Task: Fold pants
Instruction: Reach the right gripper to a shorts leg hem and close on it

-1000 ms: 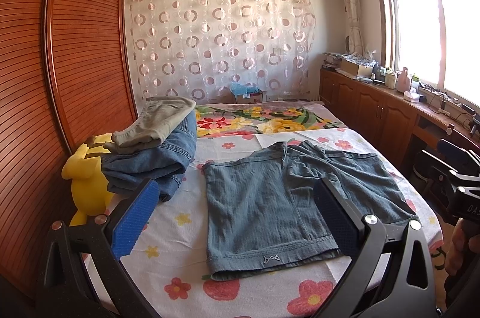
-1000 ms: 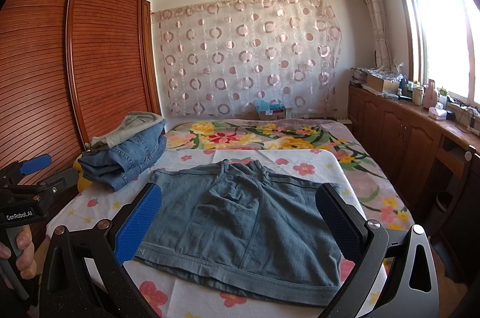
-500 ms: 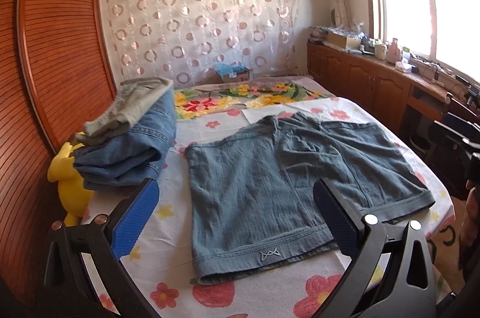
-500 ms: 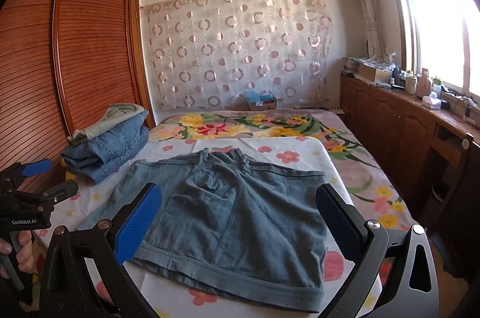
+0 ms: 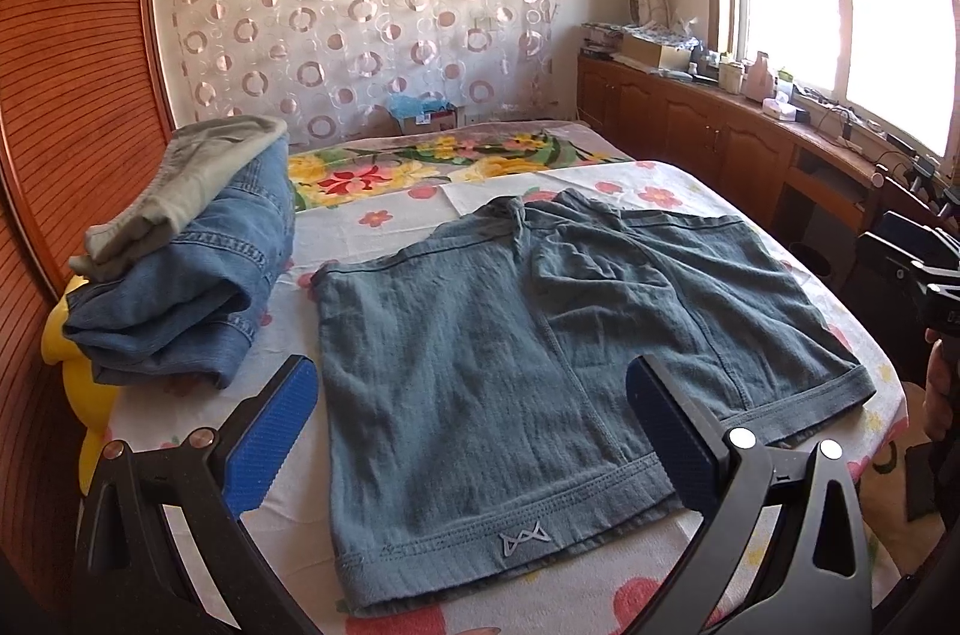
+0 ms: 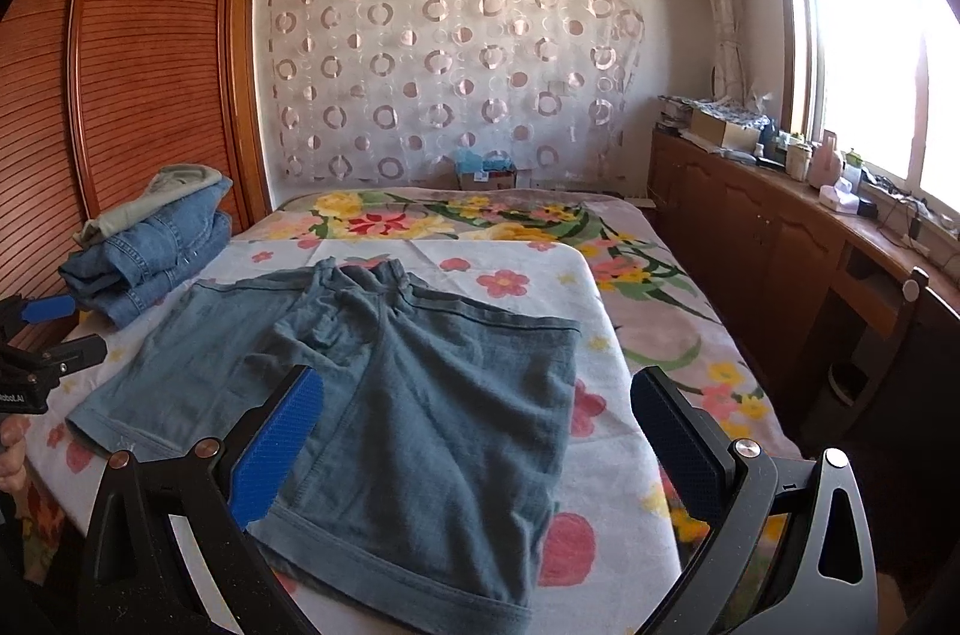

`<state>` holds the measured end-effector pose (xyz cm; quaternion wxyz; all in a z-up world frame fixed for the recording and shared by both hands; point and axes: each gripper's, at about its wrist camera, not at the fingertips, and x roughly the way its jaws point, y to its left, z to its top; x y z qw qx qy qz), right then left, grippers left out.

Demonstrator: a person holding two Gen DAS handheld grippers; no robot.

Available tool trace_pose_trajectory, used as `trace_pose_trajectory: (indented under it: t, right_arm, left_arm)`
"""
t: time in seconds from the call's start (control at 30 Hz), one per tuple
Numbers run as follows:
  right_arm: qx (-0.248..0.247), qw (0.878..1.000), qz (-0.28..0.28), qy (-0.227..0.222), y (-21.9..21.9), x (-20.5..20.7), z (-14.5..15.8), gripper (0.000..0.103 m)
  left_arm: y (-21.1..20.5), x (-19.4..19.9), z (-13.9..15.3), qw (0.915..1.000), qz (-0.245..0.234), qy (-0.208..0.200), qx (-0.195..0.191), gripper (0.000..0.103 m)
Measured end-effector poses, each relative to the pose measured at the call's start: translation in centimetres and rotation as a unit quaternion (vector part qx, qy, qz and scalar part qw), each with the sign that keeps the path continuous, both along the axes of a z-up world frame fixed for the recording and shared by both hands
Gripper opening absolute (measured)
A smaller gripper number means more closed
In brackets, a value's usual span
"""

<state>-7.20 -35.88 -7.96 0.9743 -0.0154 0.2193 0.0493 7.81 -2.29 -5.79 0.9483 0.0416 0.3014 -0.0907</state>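
Note:
A pair of grey-blue shorts lies flat and spread out on the flowered bed sheet, waistband far, leg hems near. It also shows in the right wrist view. My left gripper is open and empty, hovering over the left leg near its hem. My right gripper is open and empty, hovering over the right leg near its hem. Each gripper holds nothing.
A stack of folded jeans and a grey garment sits on the bed's left side over a yellow plush toy. A wooden wardrobe stands at left. Wooden cabinets run under the window at right.
Both grippers have moved forward and lower toward the shorts, which now fill more of each view. Both stay open. The shorts have not moved.

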Motion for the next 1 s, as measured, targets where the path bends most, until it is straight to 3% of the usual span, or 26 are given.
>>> trace_pose_trajectory:
  t: [0.2, 0.4, 0.57, 0.73, 0.83, 1.0]
  right_arm:
    - [-0.007, 1.0, -0.012, 0.018, 0.0, 1.5, 1.1, 0.099]
    - [0.0, 0.999, 0.0, 0.045, -0.8, 3.8, 1.5, 0.088]
    - [0.017, 0.996, 0.011, 0.084, -1.4, 6.6, 1.0, 0.068]
    - [0.037, 0.991, 0.027, 0.127, -1.9, 9.6, 0.7, 0.055]
    - [0.055, 0.986, 0.019, 0.159, -3.3, 11.2, 0.4, 0.04]
    - [0.096, 0.977, 0.005, 0.192, -4.4, 13.6, 0.9, 0.037]
  left_arm:
    - [-0.8, 1.1, 0.2, 0.9997, -0.024, 0.0, -0.005, 0.103]
    - [-1.8, 1.9, 0.4, 0.9988, -0.047, 0.004, -0.013, 0.103]
    - [-2.3, 2.6, 0.2, 0.998, -0.056, 0.016, -0.025, 0.103]
    - [-2.8, 2.8, -0.4, 0.9975, -0.061, 0.028, -0.023, 0.103]
    - [-2.7, 3.1, -0.8, 0.9973, -0.059, 0.036, -0.024, 0.103]
    - [-2.4, 3.2, -1.5, 0.997, -0.057, 0.045, -0.025, 0.103]
